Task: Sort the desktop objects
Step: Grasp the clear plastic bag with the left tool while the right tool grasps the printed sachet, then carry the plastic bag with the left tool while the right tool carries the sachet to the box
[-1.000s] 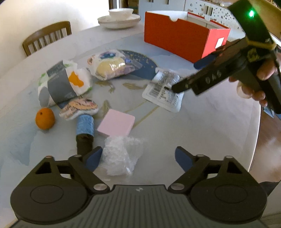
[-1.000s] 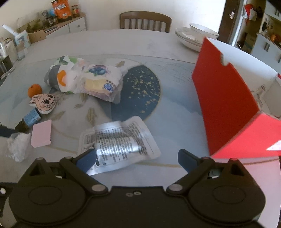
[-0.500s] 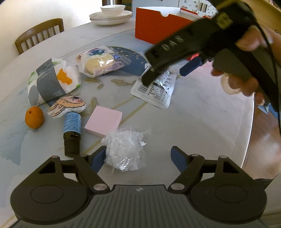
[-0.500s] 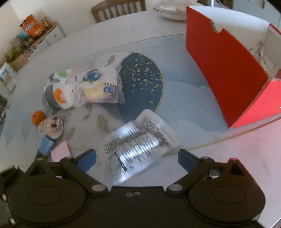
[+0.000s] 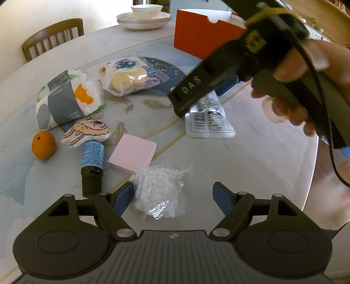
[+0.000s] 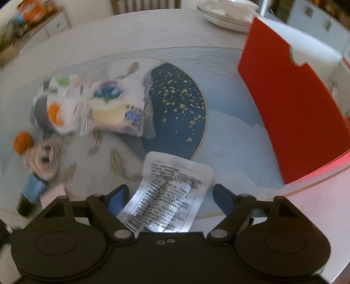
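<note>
My left gripper [image 5: 172, 195] is open, with a crumpled clear plastic bag [image 5: 160, 193] on the table between its fingers. My right gripper [image 6: 169, 196] is open and straddles a silver printed sachet [image 6: 168, 196], which also shows in the left wrist view [image 5: 209, 121] under the right gripper's body [image 5: 218, 74]. A pink pad [image 5: 133, 153], a blue-labelled bottle [image 5: 92, 162], a cartoon plush [image 5: 86, 132], an orange [image 5: 43, 144], a grey-white snack bag [image 5: 65, 98] and a wrapped bun [image 5: 128, 76] lie to the left. A red box [image 6: 291, 113] stands at the right.
Stacked white plates with a bowl [image 5: 144, 18] sit at the table's far edge. A wooden chair [image 5: 52, 38] stands behind the table. The table's round edge [image 5: 315, 157] runs down the right side. A cabinet with an orange packet [image 6: 32, 8] is at the far left.
My right gripper has moved down and forward over the silver sachet, which now lies between its fingers. My left gripper has edged closer to the plastic bag.
</note>
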`<control>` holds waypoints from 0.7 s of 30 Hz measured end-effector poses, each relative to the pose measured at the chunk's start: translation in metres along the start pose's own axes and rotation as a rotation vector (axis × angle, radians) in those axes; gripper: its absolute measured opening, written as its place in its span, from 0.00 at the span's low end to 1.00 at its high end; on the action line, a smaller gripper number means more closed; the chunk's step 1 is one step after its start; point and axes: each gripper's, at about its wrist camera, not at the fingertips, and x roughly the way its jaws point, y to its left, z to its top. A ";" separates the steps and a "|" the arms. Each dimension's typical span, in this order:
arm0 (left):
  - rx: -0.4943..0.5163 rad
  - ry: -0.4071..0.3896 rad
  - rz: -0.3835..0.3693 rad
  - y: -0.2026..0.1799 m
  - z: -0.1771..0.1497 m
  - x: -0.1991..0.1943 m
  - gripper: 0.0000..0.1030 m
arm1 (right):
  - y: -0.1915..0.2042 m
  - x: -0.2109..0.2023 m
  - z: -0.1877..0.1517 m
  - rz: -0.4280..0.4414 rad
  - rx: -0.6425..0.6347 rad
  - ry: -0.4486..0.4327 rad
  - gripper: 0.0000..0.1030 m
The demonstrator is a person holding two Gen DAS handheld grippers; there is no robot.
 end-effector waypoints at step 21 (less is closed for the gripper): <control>-0.020 -0.019 0.051 -0.009 0.002 -0.005 0.34 | -0.044 -0.032 -0.038 0.083 -0.010 0.008 0.53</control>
